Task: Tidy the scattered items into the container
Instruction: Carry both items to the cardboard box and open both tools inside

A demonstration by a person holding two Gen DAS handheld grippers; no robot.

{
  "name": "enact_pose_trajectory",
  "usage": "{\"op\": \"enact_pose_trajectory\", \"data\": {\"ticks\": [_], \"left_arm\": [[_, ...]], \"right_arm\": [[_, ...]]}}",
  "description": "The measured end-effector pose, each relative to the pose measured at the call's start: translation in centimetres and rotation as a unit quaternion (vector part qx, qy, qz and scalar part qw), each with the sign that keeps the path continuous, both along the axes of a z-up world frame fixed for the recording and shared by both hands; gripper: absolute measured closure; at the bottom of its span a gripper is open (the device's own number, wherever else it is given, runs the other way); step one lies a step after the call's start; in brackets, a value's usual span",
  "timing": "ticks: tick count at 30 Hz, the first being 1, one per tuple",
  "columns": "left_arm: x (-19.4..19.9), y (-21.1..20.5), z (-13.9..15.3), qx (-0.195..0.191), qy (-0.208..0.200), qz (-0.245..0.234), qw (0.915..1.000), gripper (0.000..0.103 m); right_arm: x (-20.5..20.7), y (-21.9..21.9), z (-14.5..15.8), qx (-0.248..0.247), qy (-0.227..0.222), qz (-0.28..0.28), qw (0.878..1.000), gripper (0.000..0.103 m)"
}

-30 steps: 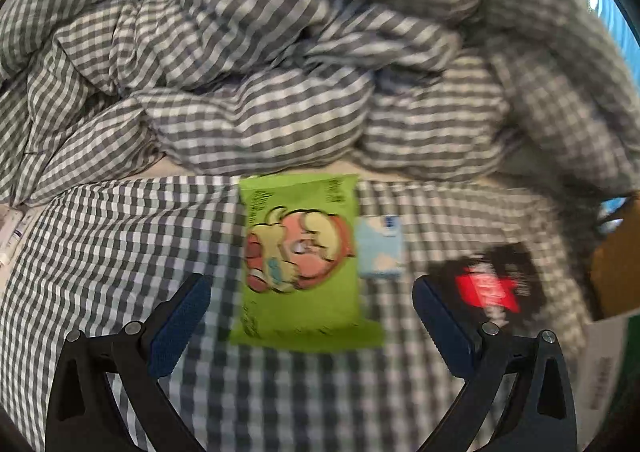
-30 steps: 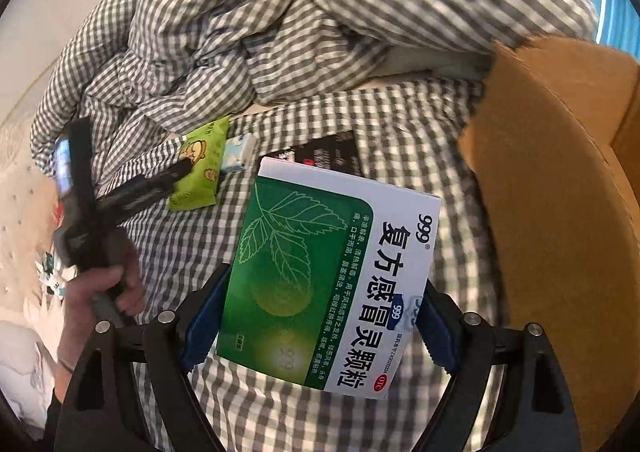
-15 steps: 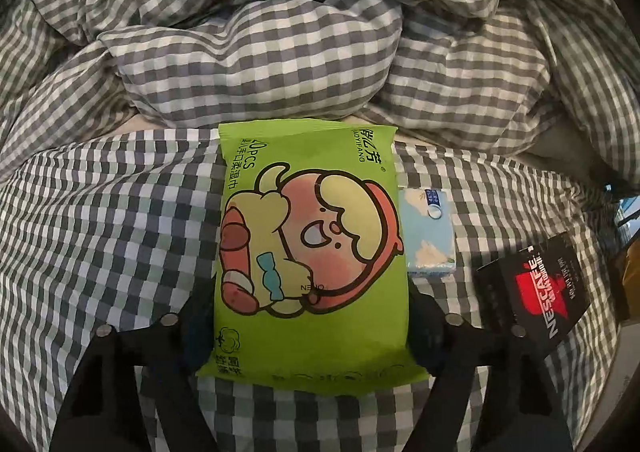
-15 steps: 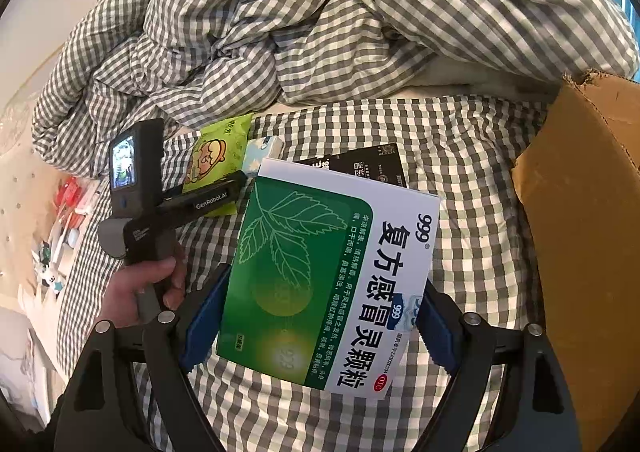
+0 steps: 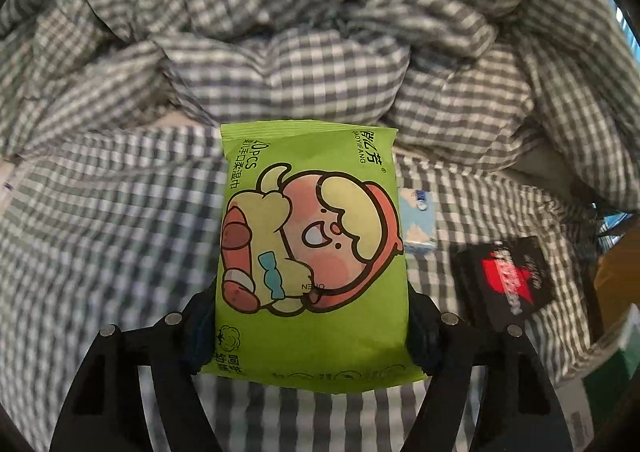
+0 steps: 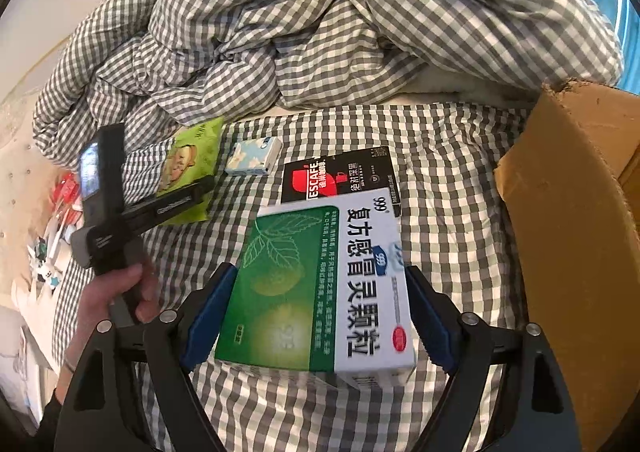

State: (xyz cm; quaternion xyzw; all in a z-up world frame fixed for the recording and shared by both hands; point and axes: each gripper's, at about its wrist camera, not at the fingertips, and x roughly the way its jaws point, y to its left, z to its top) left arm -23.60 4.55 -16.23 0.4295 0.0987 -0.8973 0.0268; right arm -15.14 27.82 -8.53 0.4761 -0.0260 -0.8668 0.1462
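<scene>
So at this point both grippers had something in them. The left gripper had just been closing, and its jaws sat clamped on either side of the green wet-wipes pack, the one with the cartoon character on it, lying over the checked bedsheet. Just to the right of the pack was a small light-blue tissue packet, and further right a black Nescafe box on the sheet, a bit blurry. The right gripper was squeezing the green-and-white medicine box between its blue pads, held above the sheet with the far corner overlapping the Nescafe box in that view. The cardboard box stood at the right edge, near the medicine box but apart from it. From the right camera you could also see the person's left hand wrapped around the other gripper's handle. A rumpled checked duvet was heaped up behind everything.
</scene>
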Motion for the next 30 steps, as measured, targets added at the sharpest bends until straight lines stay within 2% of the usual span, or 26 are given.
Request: {"op": "enact_pose_trajectory", "data": {"ticks": [3,8,11,16,23,30], "left_arm": [[2.1,-0.2,2.3,0.006,0.014,-0.001,0.9999,0.028],[5.8,0.8,6.2,-0.013,0.041,-0.008,0.9990,0.028],[7.7,1.6,8.6,-0.026,0.058,-0.015,0.9978,0.028],[10.1,4.4,13.0,-0.017,0.087,-0.047,0.9949,0.028],[11.9,11.4,18.6,-0.003,0.115,-0.093,0.9889,0.028],[12.5,19.6,20.2,-0.001,0.118,-0.149,0.9818,0.028]], "right_arm": [[1.0,0.1,0.2,0.004,-0.002,0.001,1.000,0.021],[3.3,0.7,1.0,0.002,0.002,0.001,1.000,0.021],[4.6,1.5,2.4,-0.003,0.017,0.001,1.000,0.021],[6.5,4.3,5.9,-0.010,0.053,-0.013,0.998,0.021],[8.8,11.9,11.6,-0.005,0.113,-0.067,0.991,0.021],[8.5,21.6,13.5,0.026,0.138,-0.142,0.980,0.021]]}}
